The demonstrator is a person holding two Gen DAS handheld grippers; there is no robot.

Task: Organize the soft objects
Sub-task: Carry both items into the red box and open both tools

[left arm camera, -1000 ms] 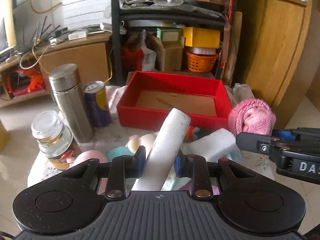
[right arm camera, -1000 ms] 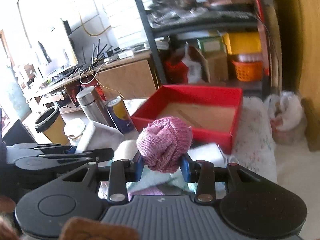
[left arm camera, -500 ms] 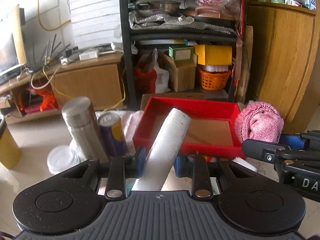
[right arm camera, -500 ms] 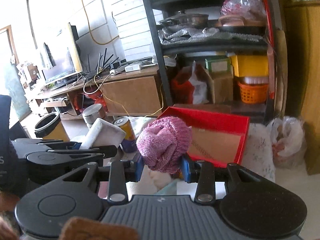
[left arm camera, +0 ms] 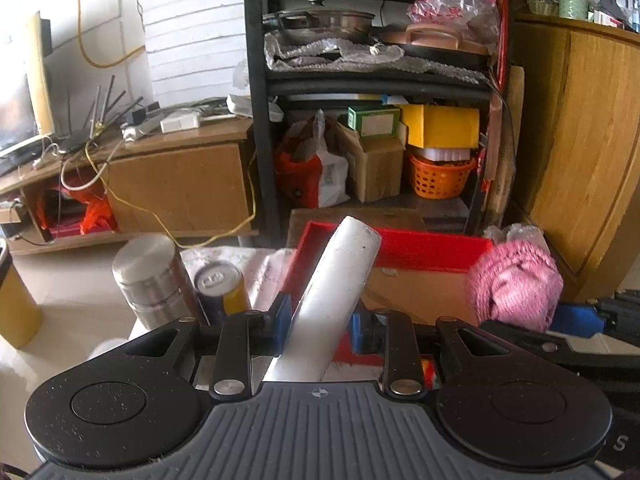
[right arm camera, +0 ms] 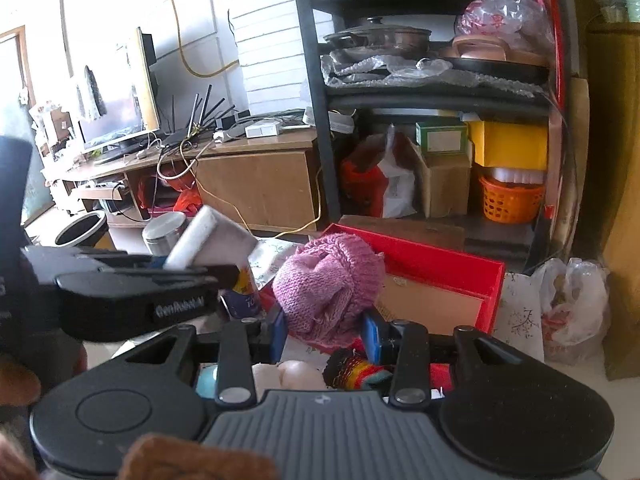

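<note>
A cluttered living room with a black shelving unit [left arm camera: 376, 80] and a low wooden media bench [right arm camera: 256, 176] frames a small cloth-covered table [right arm camera: 516, 316], where the red tray [left arm camera: 424, 248] waits with its brown floor bare. The left gripper [left arm camera: 320, 320] is clamped on a white foam block [left arm camera: 340, 280], which sticks up and forward between its pads. The right gripper [right arm camera: 324, 332] pinches a pink knitted bundle [right arm camera: 328, 280] at its lower edge (the rest bulges above the pads). Both are carried high, seemingly to clear the tray wall before release. A steel flask [left arm camera: 152, 280] and drink can [left arm camera: 220, 288] stand left of the tray; more soft items [right arm camera: 356, 368] lie below.
</note>
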